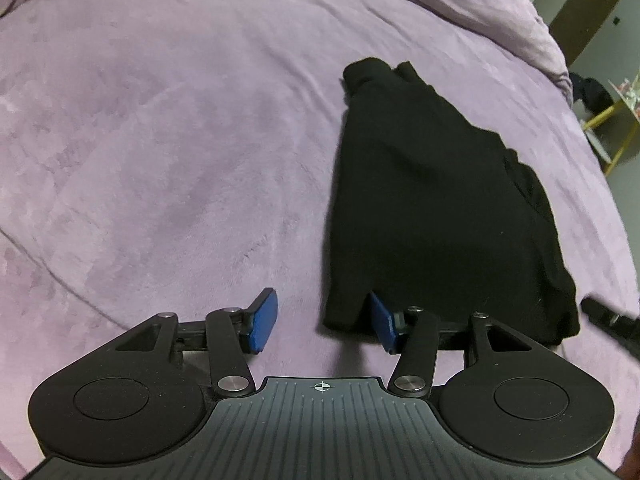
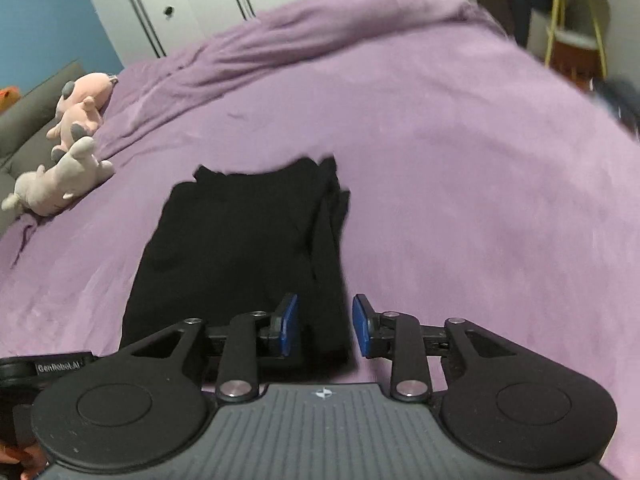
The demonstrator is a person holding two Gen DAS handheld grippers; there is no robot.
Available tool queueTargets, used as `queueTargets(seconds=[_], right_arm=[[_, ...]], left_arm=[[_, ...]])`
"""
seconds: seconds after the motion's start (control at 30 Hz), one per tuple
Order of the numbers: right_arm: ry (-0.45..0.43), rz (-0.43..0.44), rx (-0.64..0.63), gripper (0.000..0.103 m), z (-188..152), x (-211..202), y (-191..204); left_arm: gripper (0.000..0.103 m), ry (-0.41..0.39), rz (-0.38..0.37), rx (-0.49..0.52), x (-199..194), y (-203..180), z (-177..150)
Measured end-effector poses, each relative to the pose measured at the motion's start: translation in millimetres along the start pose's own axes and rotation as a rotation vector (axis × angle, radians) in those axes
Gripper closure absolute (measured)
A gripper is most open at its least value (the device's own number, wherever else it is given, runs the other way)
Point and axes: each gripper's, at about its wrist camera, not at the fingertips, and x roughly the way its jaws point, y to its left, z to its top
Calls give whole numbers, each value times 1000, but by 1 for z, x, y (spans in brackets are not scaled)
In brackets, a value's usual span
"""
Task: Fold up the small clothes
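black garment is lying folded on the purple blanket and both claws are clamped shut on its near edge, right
Not quite. The black garment does lie folded on the purple blanket, but neither claw is clamped on it. In the left wrist view the left claw is open at the near corner, and in the right wrist view the right claw is open too, its blue pads apart at the near edge.

Left gripper and right gripper: matte black linkage arms, silver pivot screws, blue pads on fingertips, ribbed grey plate behind claw with crosshair mark, round black discs either side, white GenRobot.AI label left of claw.
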Motion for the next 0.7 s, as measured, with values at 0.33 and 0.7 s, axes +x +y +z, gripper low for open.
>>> queueTargets(seconds=[0.33,0.7], right_arm=[[86,-35,-164,72,-22,40,24],[162,-77,-178,54,-30,24,28]], left_arm=[[41,-7,61,88,4,-10,-6],[32,-22,146,187,1,-22,-17]])
